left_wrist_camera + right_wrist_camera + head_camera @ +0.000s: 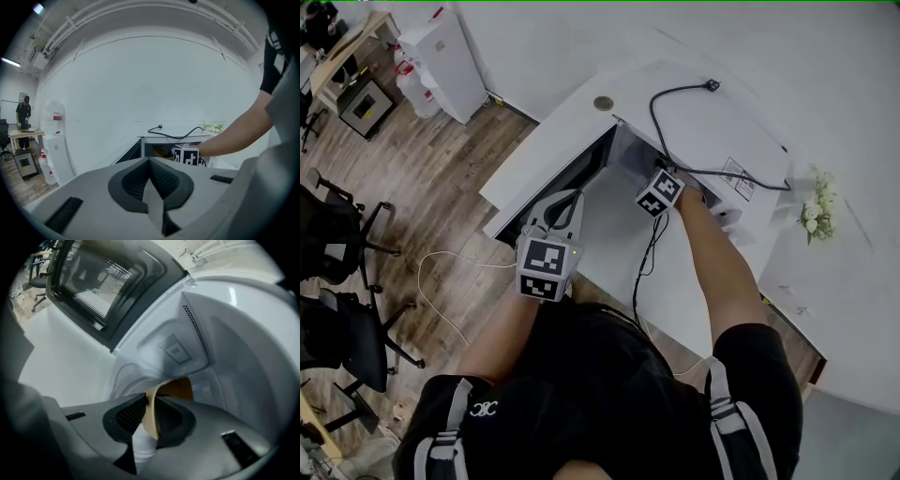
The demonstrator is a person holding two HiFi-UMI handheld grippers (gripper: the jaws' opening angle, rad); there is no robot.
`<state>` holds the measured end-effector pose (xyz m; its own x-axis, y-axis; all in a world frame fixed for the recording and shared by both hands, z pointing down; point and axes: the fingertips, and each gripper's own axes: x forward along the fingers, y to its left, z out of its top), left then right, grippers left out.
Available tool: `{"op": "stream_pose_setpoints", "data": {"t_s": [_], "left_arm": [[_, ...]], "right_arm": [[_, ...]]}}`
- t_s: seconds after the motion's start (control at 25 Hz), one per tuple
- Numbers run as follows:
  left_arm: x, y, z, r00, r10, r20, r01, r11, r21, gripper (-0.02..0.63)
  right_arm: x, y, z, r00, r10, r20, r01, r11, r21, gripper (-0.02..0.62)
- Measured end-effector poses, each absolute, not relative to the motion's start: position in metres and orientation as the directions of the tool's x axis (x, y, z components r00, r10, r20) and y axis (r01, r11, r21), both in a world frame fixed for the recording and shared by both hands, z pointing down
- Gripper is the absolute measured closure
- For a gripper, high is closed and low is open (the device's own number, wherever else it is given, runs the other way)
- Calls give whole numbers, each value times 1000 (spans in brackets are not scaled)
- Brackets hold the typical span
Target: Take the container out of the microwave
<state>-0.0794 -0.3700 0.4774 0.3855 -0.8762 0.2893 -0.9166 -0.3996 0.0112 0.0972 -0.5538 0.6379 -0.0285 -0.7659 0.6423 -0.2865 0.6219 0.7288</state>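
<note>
White flowers (817, 208) stand on the white tabletop (848, 291). On the wooden floor (441, 178) stand black office chairs (342, 248) and a white water dispenser (445, 58).

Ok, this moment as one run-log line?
right claw: shut on rim of tan thin-walled container | place: inside open white microwave | left claw: shut, empty, outside

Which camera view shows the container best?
The right gripper view: the tan container is pinched by its rim between the jaws of the right gripper, inside the microwave. The left gripper view gives only a small tan glimpse; in the head view it is hidden.
</note>
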Motion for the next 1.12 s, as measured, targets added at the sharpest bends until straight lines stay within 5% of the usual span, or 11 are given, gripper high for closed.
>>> {"op": "stream_pose_setpoints", "data": {"t_s": [1.12], "left_arm": [[-43,-376,477,494,-825,276,-864,-502,47,604]], "right_arm": [[69,-428,616,-149,-563,813,-249,817,520,569]]}}
